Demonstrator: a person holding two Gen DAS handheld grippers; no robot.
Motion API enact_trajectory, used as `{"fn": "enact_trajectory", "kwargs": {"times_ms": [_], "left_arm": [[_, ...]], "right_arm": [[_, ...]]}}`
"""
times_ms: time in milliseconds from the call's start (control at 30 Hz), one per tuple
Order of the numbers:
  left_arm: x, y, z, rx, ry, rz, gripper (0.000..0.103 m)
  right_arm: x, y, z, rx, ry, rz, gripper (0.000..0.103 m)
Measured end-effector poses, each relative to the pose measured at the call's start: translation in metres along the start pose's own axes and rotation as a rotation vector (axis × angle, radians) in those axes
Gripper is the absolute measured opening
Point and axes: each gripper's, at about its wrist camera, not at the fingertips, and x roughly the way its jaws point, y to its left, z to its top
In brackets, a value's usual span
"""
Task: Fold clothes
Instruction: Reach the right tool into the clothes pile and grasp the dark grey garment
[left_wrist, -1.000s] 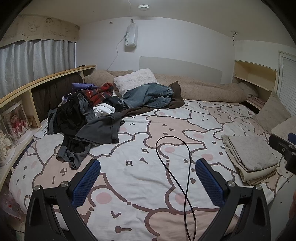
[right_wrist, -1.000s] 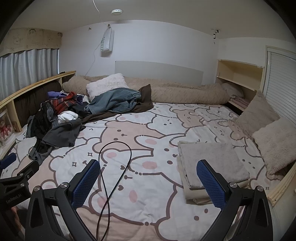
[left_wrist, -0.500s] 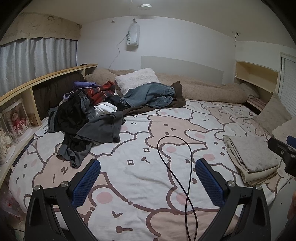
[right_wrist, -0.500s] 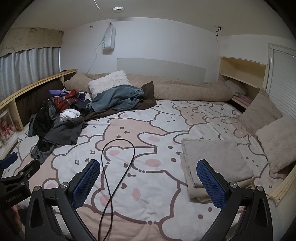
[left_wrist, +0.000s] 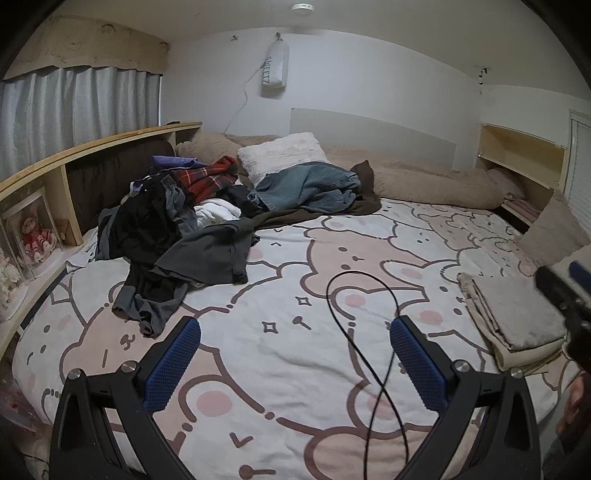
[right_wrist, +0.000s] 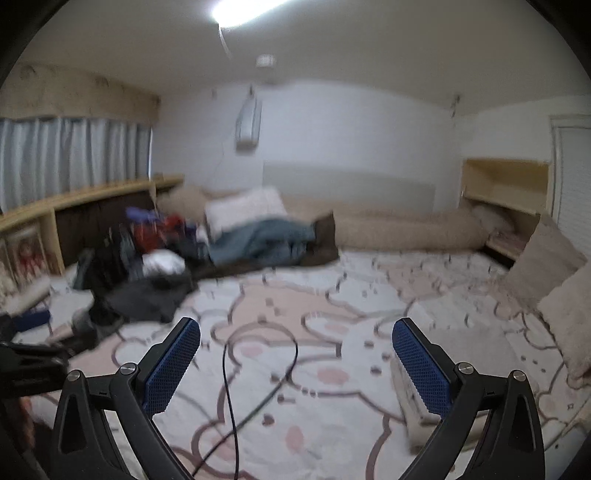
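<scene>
While nothing is yet gripped, the left gripper (left_wrist: 295, 363) and right gripper (right_wrist: 295, 363) are held above the bed (left_wrist: 295, 354) with fingers spread, since the unfolded clothes (left_wrist: 192, 221) lie heaped at its far left, well apart from the folded stack (left_wrist: 517, 317).

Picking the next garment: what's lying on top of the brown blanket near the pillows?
A crumpled blue denim garment lies on the brown blanket, covering most of it. Only the blanket's edges and one raised corner show; anything beneath the denim is hidden.
</scene>
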Motion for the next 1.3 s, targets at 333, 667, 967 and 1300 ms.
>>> {"fn": "enact_trajectory", "kwargs": {"times_ms": [333, 667, 967, 1300], "left_arm": [[0.042, 0.051, 0.013, -0.076, 0.000, 0.056, 0.103], [0.086, 0.104, 0.020, -0.121, 0.006, 0.099, 0.103], [0.129, 0.152, 0.021, -0.139, 0.048, 0.133, 0.103], [0.153, 0.195, 0.008, -0.192, 0.039, 0.183, 0.103]], "right_arm": [[0.093, 0.059, 0.038, -0.094, 0.108, 0.116, 0.103], [0.207, 0.132, 0.085, -0.137, 0.175, 0.259, 0.103], [0.291, 0.257, 0.097, -0.267, 0.223, 0.454, 0.090], [0.392, 0.344, 0.041, -0.220, 0.491, 0.497, 0.087]]}}
